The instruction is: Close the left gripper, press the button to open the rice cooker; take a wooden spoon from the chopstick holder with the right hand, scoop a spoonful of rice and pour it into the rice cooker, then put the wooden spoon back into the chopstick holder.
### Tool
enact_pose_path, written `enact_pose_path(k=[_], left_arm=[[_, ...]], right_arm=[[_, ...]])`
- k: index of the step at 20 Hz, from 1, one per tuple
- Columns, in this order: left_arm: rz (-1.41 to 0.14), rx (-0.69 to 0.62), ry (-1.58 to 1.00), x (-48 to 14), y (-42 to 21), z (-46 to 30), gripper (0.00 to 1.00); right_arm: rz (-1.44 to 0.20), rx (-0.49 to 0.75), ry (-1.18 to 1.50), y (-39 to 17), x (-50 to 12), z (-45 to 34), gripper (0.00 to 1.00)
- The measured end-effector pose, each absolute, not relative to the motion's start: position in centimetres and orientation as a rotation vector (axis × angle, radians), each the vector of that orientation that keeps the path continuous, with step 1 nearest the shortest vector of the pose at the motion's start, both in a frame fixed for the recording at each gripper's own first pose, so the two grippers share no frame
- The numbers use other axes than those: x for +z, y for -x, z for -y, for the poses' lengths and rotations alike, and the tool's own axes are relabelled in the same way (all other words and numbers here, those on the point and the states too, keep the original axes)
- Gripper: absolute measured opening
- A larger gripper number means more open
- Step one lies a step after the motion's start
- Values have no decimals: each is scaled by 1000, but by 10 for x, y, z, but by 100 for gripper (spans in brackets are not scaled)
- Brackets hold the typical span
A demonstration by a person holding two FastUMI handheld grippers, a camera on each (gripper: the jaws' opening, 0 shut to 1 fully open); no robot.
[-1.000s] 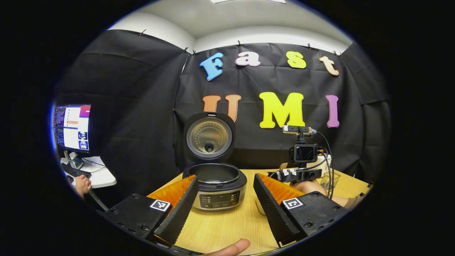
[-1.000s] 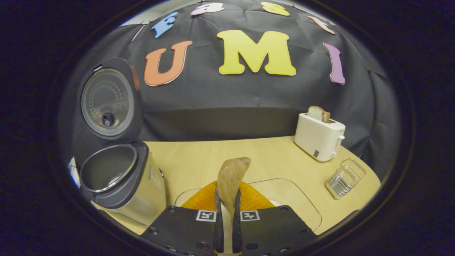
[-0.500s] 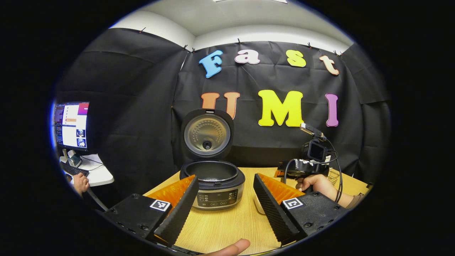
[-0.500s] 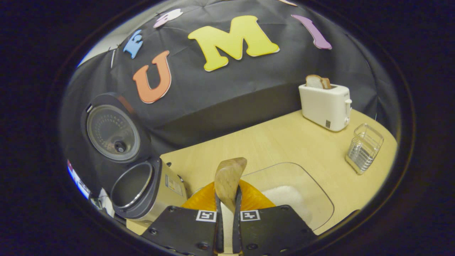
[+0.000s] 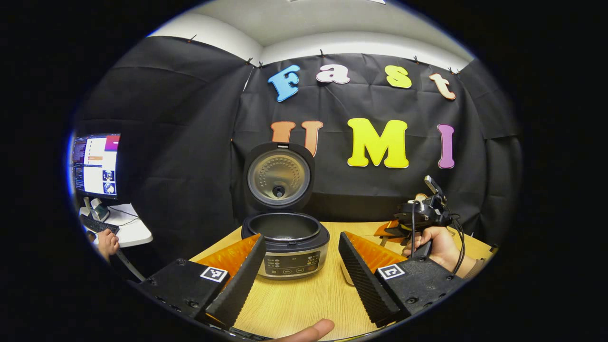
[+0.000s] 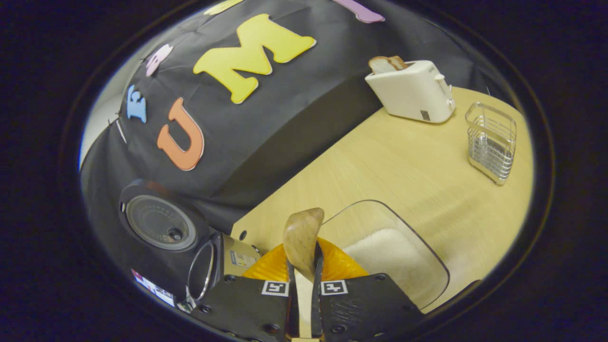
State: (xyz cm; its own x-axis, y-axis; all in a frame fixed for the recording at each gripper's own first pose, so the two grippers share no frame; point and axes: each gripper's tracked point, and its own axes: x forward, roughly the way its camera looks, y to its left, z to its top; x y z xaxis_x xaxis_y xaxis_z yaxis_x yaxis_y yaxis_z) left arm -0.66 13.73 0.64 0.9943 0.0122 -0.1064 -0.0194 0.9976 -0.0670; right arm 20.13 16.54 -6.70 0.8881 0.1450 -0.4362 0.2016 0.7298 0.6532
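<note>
The rice cooker point(image 5: 290, 256) stands on the wooden table with its lid point(image 5: 279, 176) raised and its pot bare. My left gripper point(image 5: 301, 237) is open in front of it, holding nothing. The cooker sits between the fingers but farther off. My right gripper point(image 6: 304, 259) is shut on the handle of the wooden spoon point(image 6: 303, 227), whose bowl points forward over the edge of a clear container of white rice point(image 6: 387, 249). The view is rolled, with the cooker point(image 6: 216, 261) low on the left. The wire chopstick holder point(image 6: 491, 140) stands at the far right. A hand holds the right gripper point(image 5: 396, 228) right of the cooker.
A white toaster point(image 6: 411, 88) with bread in it stands at the back of the table near the cloth wall. A monitor point(image 5: 95, 164) and a person's hand point(image 5: 108, 243) on a side desk are at the far left. A thumb tip point(image 5: 311, 329) shows at the bottom edge.
The right gripper with the spoon has rolled and dropped lower toward the rice container; its view has turned, so the cooker has slid down and left. The left gripper has barely moved.
</note>
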Motion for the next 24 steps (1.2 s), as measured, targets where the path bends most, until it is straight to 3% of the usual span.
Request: enact_pose_path(k=[10, 24], left_arm=[[-127, 15, 59, -1, 2, -133, 99], [-132, 22, 58, -3, 2, -136, 99]], right_arm=[[-546, 20, -1096, -203, -87, -150, 10], [-519, 100, -1327, -197, -73, -149, 10]])
